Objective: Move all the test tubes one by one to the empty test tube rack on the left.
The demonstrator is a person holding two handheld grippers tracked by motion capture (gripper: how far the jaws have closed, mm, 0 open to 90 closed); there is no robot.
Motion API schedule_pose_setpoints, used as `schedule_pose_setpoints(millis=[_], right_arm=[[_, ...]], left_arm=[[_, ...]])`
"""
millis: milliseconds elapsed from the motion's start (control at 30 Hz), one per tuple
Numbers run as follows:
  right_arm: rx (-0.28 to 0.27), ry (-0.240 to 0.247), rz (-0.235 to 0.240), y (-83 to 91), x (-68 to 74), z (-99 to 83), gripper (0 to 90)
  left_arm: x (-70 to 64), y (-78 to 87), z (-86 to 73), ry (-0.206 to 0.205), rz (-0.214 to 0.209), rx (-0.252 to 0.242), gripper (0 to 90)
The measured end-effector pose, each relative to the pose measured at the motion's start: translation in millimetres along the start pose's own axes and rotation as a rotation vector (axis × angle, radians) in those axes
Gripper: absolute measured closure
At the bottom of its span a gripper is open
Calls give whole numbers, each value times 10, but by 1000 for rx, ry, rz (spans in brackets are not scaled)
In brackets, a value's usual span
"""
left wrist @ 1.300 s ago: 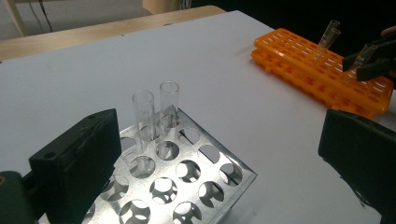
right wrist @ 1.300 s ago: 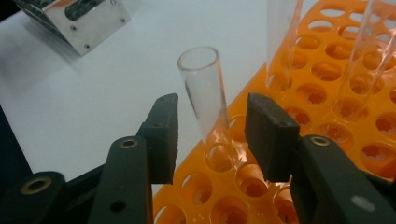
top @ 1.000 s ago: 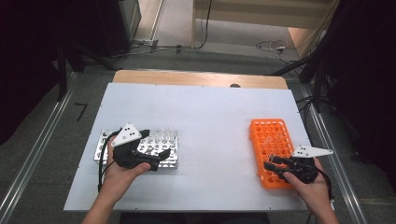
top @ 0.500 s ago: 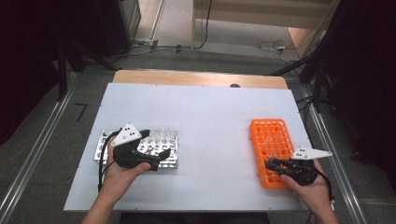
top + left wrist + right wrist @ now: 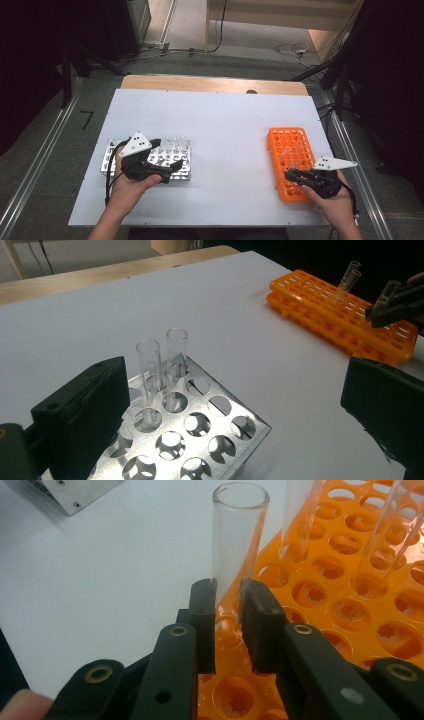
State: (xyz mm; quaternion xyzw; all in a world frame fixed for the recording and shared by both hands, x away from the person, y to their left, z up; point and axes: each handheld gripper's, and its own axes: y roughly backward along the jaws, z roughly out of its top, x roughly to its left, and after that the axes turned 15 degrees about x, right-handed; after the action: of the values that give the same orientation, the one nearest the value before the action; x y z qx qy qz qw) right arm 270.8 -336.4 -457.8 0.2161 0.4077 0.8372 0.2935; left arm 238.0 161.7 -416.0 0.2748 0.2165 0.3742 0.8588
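Glass tube point(image 5: 235, 545) pinched between my right gripper point(image 5: 227, 625) jaws could crack or tilt (thin walls) catching the orange rack point(image 5: 360, 605) at three o'clock; left gripper point(image 5: 235, 420) gapes wide.

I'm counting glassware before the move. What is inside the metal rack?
Two clear tubes stand upright in the metal rack; the nearby holes look empty. The left gripper covers part of the rack, so those holes cannot be checked.

No text, label, brand, number or sign can be read on the racks, tubes, tabletop or anything else here.
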Motion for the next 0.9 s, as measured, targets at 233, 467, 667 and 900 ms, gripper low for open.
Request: schedule_pose_setpoints(millis=[233, 467, 667, 900], right_arm=[[-27, -21, -4, 77, 9, 26, 738], [-54, -39, -9, 152, 20, 63, 739], [-85, -42, -11, 224, 63, 109, 739], [-98, -17, 12, 224, 165, 188, 739]], left_arm=[[-5, 10, 7, -1, 1, -1, 0], [-11, 15, 9, -2, -1, -4, 0], [-25, 13, 14, -5, -1, -4, 0], [-55, -1, 24, -10, -7, -2, 0]])
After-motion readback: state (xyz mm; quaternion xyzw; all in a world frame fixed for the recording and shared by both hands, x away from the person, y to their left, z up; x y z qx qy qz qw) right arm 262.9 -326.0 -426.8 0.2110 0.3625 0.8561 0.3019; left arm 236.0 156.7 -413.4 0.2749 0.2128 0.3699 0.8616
